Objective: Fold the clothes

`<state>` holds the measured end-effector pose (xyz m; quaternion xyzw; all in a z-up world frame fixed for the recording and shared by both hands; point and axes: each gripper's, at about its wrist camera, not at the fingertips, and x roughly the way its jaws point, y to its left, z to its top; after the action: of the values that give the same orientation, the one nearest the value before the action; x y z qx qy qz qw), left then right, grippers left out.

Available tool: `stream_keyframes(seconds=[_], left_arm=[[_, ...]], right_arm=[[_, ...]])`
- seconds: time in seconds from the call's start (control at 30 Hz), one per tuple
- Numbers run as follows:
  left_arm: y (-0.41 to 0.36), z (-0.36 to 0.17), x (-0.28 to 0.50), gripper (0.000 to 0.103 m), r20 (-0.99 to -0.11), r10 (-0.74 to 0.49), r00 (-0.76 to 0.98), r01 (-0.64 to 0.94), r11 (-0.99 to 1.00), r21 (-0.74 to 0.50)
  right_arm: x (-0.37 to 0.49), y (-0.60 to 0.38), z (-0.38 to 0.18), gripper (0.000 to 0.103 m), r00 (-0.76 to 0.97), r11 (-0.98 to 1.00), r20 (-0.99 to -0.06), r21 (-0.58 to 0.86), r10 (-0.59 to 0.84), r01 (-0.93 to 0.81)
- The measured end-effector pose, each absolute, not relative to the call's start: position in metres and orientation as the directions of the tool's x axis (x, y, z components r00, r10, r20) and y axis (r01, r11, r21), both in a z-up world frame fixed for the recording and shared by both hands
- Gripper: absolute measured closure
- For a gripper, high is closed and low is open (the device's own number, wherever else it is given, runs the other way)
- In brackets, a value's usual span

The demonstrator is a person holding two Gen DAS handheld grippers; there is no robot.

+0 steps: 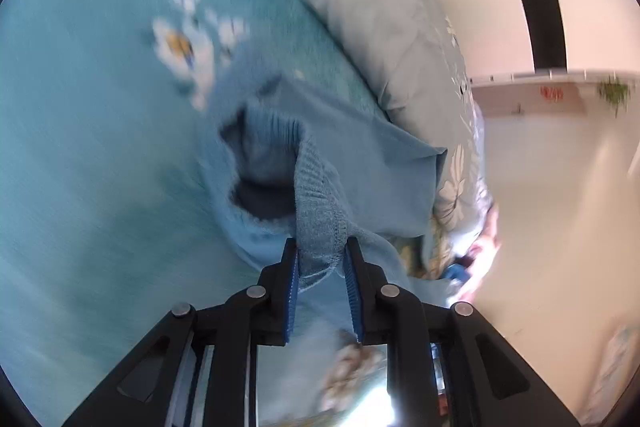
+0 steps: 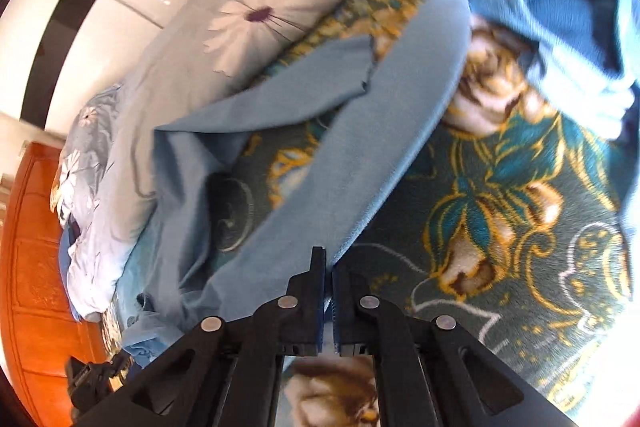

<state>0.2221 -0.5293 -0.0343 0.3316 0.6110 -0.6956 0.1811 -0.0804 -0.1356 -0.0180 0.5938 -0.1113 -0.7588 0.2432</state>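
A light blue knit garment (image 1: 360, 147) lies on the bed, its ribbed neckband (image 1: 316, 195) lifted. My left gripper (image 1: 320, 255) is shut on that ribbed edge, with the knit bunched between the blue pads. In the right wrist view the same light blue garment (image 2: 360, 147) runs as a long taut strip down to my right gripper (image 2: 328, 263). The right jaws are closed tight, with the strip's thin edge pinched between them.
A dark floral blanket (image 2: 500, 207) covers the bed under the garment. A pale daisy-print quilt (image 2: 240, 15) is heaped at the left, beside an orange wooden headboard (image 2: 32, 247). More blue clothes (image 2: 540, 7) lie bunched at the top right. Teal flower-print cloth (image 1: 100, 107) fills the left wrist view's left side.
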Motion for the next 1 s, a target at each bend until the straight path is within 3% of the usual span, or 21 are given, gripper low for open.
stream_keyframes(seconds=[0.3,0.67,1.0], left_arm=[[-0.556,-0.013,0.307,0.081,-0.805,0.122,-0.581,0.725,-0.373,-0.579],[-0.545,-0.057,0.414,0.082,-0.888,0.132,-0.441,0.810,-0.367,-0.457],[-0.543,-0.078,0.427,0.082,-0.905,0.124,-0.406,0.808,-0.414,-0.419]], right_arm=[[0.004,-0.135,0.029,0.100,-0.163,-0.842,-0.851,0.433,-0.500,0.323],[0.126,-0.125,-0.053,0.100,0.048,-0.898,-0.939,0.339,-0.339,0.280],[0.139,-0.121,-0.078,0.097,0.044,-0.934,-0.959,0.284,-0.281,0.214]])
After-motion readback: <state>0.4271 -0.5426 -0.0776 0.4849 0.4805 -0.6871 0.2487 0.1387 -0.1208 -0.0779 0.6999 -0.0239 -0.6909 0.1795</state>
